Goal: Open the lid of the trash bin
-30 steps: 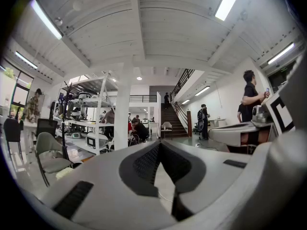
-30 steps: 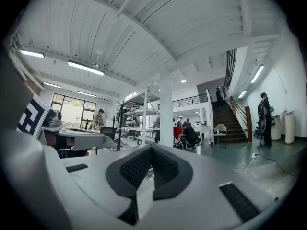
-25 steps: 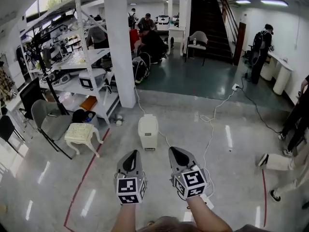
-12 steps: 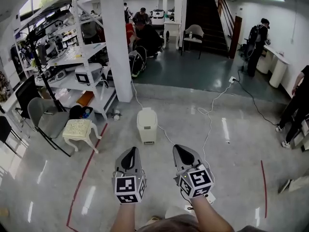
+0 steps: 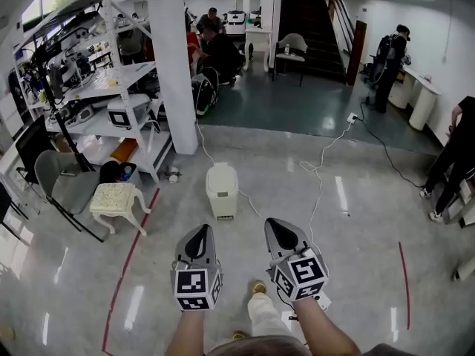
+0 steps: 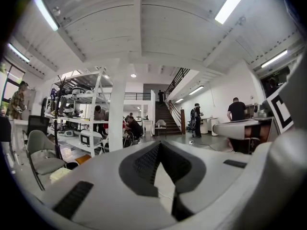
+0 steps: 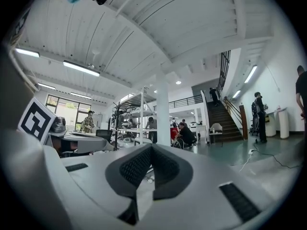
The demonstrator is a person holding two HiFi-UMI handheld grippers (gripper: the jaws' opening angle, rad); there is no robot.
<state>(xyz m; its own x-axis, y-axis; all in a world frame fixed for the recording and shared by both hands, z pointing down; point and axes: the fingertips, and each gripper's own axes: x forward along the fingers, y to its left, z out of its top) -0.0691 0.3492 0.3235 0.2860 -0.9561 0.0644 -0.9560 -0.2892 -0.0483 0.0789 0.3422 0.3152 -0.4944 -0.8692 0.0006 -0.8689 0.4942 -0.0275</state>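
A white pillar (image 5: 172, 65) stands on the polished floor with metal shelving (image 5: 111, 95) just to its left. The shelves carry boxes and equipment too cluttered to tell apart. In front of the pillar, out on the open floor, stands the trash bin (image 5: 222, 190), white and upright. Its lid is down, so whatever is inside cannot be seen. A pale cable (image 5: 320, 175) trails across the floor to the right of it, and a small cream stool (image 5: 116, 199) sits to its left beside a grey chair (image 5: 63, 184). Both grippers are held low in the foreground, well short of the bin and touching nothing. The left gripper (image 5: 200, 237) has its jaws drawn together at the tips with nothing between them. The right gripper (image 5: 276, 232), beside it and apart from it, is likewise closed and empty, and both point roughly toward the bin.
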